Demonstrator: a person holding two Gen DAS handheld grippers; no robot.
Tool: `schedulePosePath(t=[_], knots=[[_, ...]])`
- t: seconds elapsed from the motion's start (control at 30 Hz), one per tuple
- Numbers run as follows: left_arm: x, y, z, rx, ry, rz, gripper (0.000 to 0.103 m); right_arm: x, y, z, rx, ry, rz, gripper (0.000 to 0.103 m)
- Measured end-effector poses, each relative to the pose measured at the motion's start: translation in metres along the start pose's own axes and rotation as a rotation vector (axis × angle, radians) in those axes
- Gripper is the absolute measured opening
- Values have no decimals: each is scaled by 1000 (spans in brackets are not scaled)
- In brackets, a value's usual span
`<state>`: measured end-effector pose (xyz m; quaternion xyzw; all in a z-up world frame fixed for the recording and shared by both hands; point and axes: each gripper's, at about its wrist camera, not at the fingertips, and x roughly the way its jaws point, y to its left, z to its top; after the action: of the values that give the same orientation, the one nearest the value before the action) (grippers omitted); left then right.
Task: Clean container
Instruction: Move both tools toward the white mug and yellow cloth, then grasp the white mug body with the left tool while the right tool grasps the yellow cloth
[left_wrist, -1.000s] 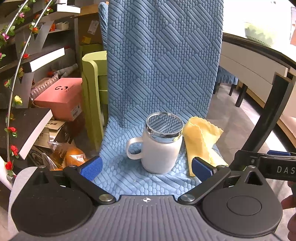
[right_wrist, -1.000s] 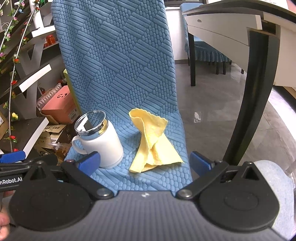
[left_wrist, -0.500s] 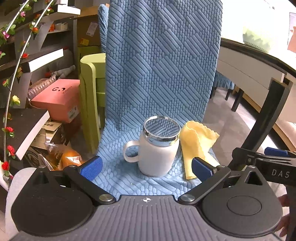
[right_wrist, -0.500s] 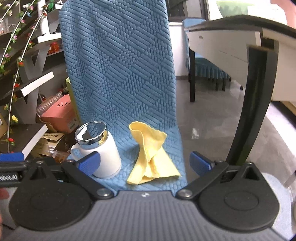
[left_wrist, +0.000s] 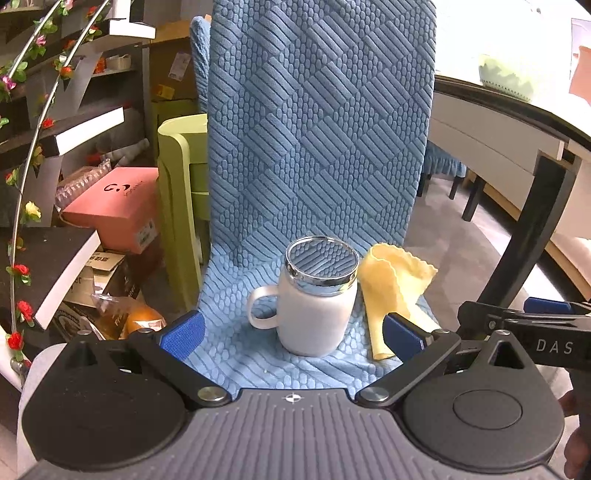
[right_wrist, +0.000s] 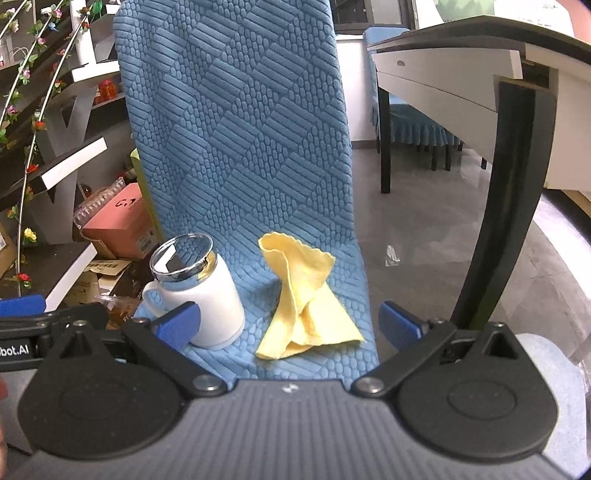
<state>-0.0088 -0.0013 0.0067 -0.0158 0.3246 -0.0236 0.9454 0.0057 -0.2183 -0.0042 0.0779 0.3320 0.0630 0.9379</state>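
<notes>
Blue quilted chair seat (left_wrist: 258, 354) carries the white handled mug with chrome rim (left_wrist: 316, 295) beside a crumpled yellow cloth (right_wrist: 303, 302). My left gripper (left_wrist: 291, 332) and right gripper (right_wrist: 288, 325) hover wide open, empty. I judge this the approach: left takes mug, right takes cloth.

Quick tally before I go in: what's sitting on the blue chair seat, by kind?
White mug with chrome rim: 1
Yellow cloth, crumpled beside the mug: 1
Total on the blue chair cover: 2
Both the left gripper and the right gripper are open and empty.
</notes>
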Motion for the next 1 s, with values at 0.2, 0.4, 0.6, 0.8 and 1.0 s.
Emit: schedulePosePath(t=[0.2,0.4,0.6,0.8,1.0], knots=[[7,-1,0,24,-9,-5,103,3,-3,-2,9,18,1,103],[39,-7,5,84,-16,-30,103,10,-19,0,75,31,32,103],[85,-15,8,195,-25,-44,102,18,-27,-1,96,24,44,103],[126,-21,4,275,-8,-72,103,34,-37,-1,96,3,49,102],[144,-24,-7,333,6,-102,102,54,-41,4,76,-21,71,100]])
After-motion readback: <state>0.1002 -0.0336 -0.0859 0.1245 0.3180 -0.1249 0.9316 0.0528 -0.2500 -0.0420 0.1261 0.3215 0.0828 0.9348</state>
